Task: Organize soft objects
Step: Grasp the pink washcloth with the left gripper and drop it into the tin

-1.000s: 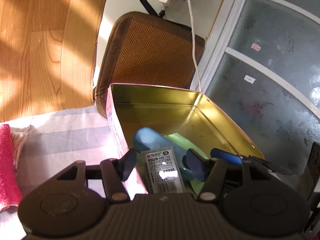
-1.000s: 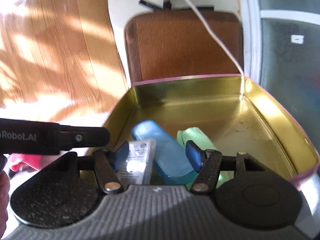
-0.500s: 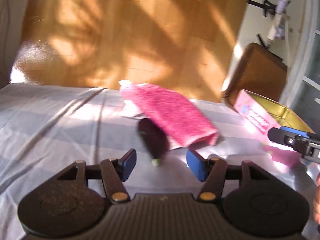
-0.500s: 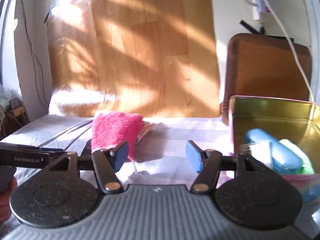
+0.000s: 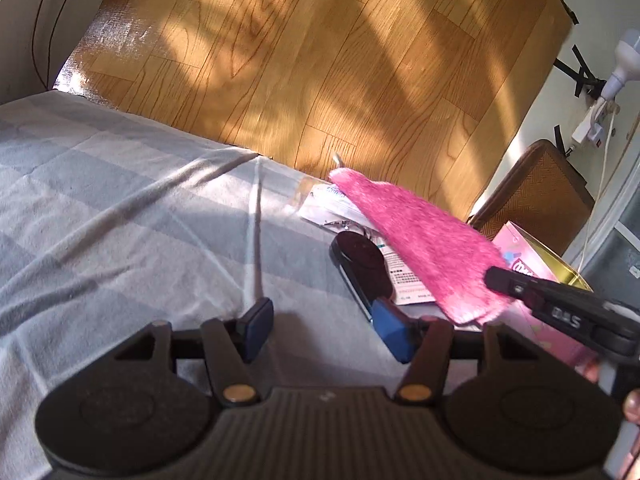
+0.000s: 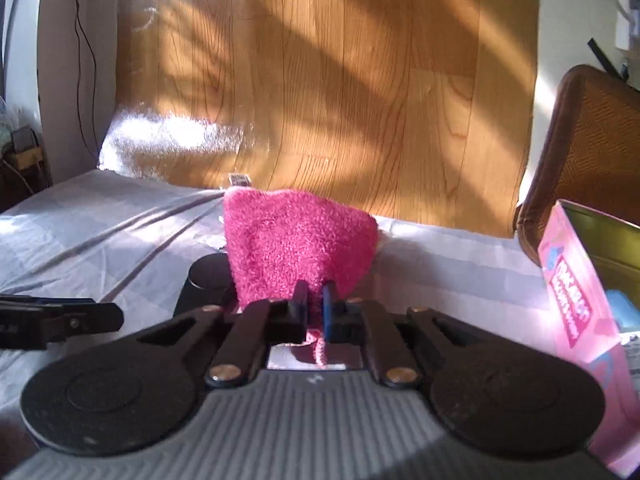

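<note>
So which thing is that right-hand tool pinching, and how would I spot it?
Look at the bed sheet with pale grey stripes, just left of the pink-sided tin box. There lies a fluffy pink cloth, its near edge clamped in the right tool. It is the only fuzzy, bright pink thing; the dark oval case and paper packets half under it are smooth.

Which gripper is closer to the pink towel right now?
Right. The right gripper is shut on the near edge of the pink towel. The left gripper hangs open beside it, over the striped cloth, touching nothing.
</note>
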{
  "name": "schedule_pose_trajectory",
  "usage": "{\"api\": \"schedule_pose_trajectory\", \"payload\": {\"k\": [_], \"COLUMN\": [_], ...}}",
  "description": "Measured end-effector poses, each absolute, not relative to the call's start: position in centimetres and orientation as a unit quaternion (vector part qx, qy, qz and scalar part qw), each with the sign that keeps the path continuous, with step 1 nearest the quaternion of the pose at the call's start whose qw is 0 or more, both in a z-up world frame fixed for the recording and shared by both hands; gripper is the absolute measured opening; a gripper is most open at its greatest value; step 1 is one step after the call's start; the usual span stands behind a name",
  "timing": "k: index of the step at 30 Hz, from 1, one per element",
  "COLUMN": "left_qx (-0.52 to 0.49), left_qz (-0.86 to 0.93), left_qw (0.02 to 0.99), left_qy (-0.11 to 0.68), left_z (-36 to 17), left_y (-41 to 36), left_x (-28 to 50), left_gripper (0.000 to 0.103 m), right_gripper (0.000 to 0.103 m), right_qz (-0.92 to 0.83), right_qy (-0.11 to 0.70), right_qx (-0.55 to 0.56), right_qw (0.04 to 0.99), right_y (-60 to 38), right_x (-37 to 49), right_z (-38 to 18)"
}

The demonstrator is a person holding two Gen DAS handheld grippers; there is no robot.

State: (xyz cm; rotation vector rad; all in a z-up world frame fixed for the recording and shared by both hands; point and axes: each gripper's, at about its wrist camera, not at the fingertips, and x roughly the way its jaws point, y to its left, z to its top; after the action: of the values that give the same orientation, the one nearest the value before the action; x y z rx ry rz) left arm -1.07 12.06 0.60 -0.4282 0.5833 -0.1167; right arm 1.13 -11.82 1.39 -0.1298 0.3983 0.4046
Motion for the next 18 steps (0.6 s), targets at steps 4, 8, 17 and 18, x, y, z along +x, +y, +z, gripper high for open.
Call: {"api": "schedule_pose_trajectory", "payload": {"k": [4,8,17,18], "left_qx": [-0.196,-0.22,-0.155,-0.148], "left_qz": [-0.074,-0.144,-0.189,-0.181], "left_qw": [0.934,0.913,0.893,0.894], "left_qy": [0.289,0.311,0.378,0.382], "left_z": [0.9,1.5,2.7,2.7], "left_y": [11.2,8.9,-0.1,-0.5], "left_x": [-1.2,-1.4,-0.7,-0.6], "left_gripper": [0.056,0.059,0.09,0.093], "right_gripper": [0.01,0.011,0.071,0.072], "right_qz": [0.236,0.287,0.28,0.28], "right_qy": [0.21,0.252,0.246,0.247], "right_qx": [-0.052,-0.059,-0.017,-0.017], "right_qw": [0.947,0.922,0.928,0.927], "right_y": [-16.0,-18.7,-20.2,-20.0], "right_x": [-4.1,-8.6,-10.1,-9.7], "right_z": [1.2,-0.4,-1.3,-1.4]}}
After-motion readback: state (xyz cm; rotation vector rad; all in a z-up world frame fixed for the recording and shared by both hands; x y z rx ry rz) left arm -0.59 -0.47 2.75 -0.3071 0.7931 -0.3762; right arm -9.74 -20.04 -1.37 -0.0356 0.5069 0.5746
